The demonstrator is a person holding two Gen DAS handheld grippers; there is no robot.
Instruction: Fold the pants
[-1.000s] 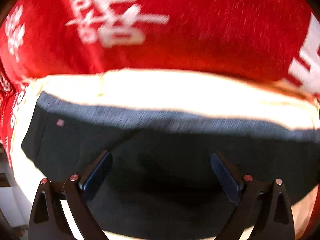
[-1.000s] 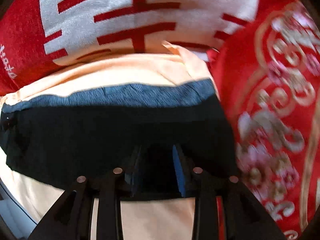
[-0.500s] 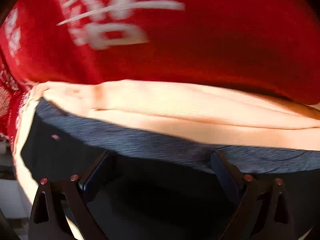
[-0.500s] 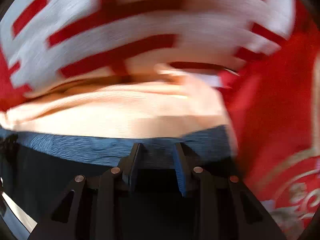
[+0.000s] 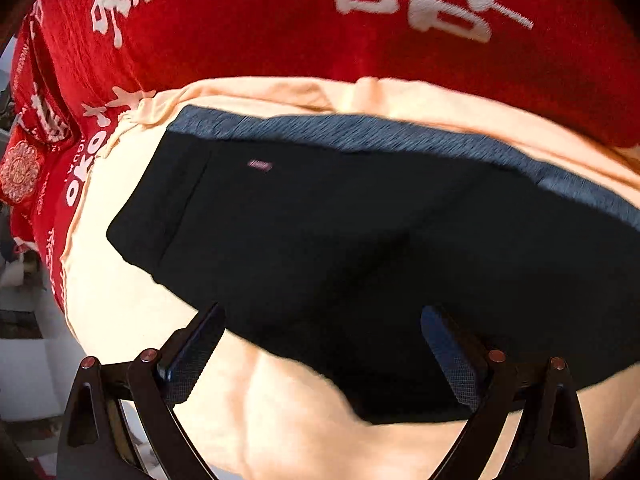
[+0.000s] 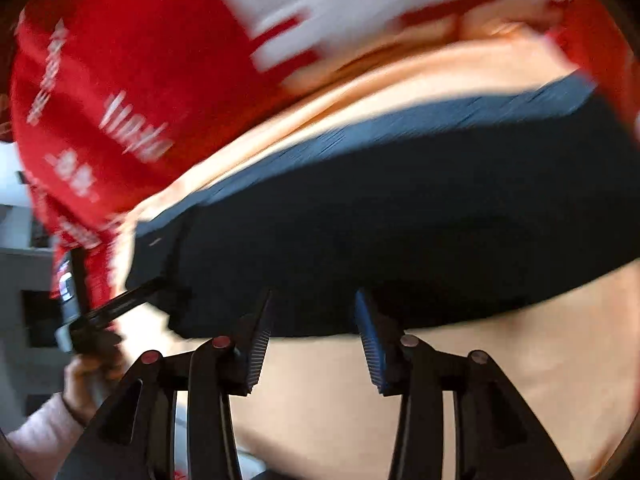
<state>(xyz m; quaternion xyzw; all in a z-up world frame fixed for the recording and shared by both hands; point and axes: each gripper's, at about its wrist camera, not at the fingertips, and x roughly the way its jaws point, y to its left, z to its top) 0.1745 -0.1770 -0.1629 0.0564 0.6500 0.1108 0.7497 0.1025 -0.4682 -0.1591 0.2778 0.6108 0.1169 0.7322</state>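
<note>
The right claw [image 6: 312, 344] has just been opening, nothing between its pads; the left claw [image 5: 322, 356] gapes empty. Beyond, at 12 o'clock, the black pants [image 5: 340, 240] lie folded on peach cloth [image 5: 132, 304] over a red blanket [image 5: 260, 40]. Soft and limp: pinch doubled hem edges. Both claws have backed off since earlier.

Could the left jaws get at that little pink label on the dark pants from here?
Probably yes. The left gripper stands open over the near edge of the pants, and the pink label lies uncovered farther up the cloth.
</note>
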